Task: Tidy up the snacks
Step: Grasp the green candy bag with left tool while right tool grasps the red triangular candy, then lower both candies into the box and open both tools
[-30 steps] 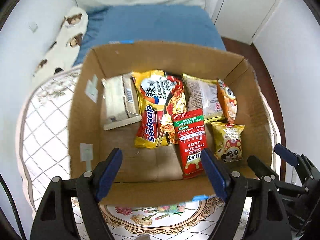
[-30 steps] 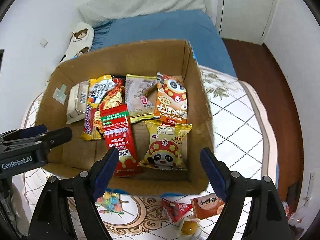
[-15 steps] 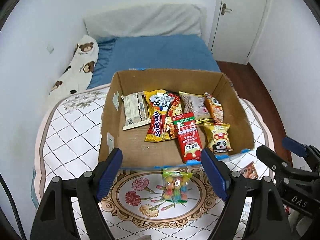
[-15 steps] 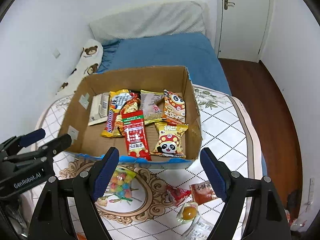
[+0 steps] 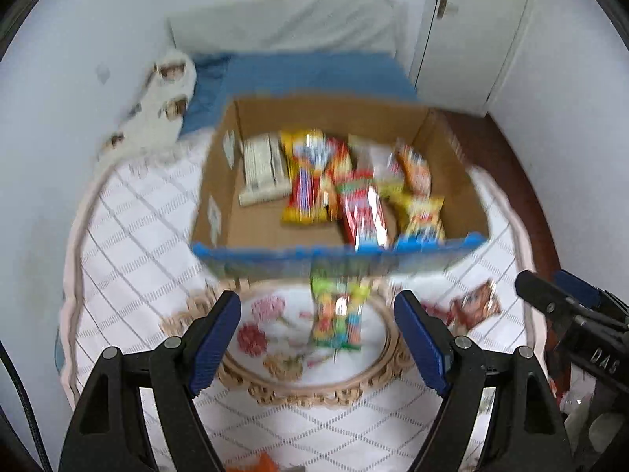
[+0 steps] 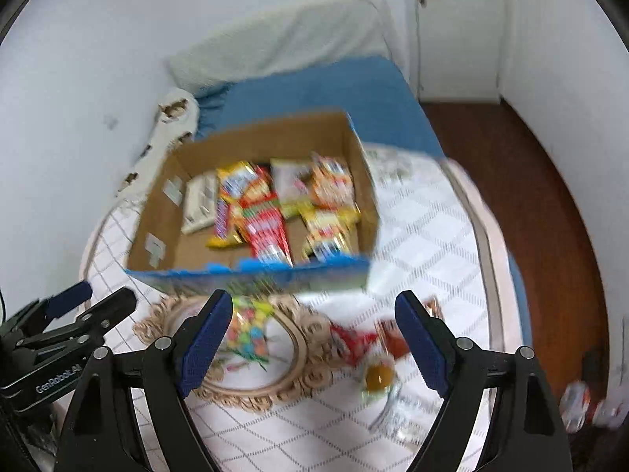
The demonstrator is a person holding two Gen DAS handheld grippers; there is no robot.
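Note:
A cardboard box (image 5: 220,181) (image 6: 157,216) with a blue front edge sits on the table and holds several snack packets, among them a red packet (image 5: 363,212) (image 6: 265,228). A colourful candy bag (image 5: 338,314) (image 6: 249,326) lies on the cloth in front of the box. My left gripper (image 5: 317,330) is open and empty above the candy bag. My right gripper (image 6: 310,332) is open and empty above a red packet (image 6: 350,344) and a clear pack with a yellow centre (image 6: 377,375). Both views are blurred.
The table has a white quilted cloth (image 5: 129,244) with a round floral medallion. An orange-brown packet (image 5: 475,305) lies at the right. A blue bed (image 5: 314,74) and white pillow stand behind the table, a door (image 5: 471,19) at the back right.
Both grippers have pulled back and up from the box. The box now looks smaller and farther, and the loose snacks on the cloth have come into view.

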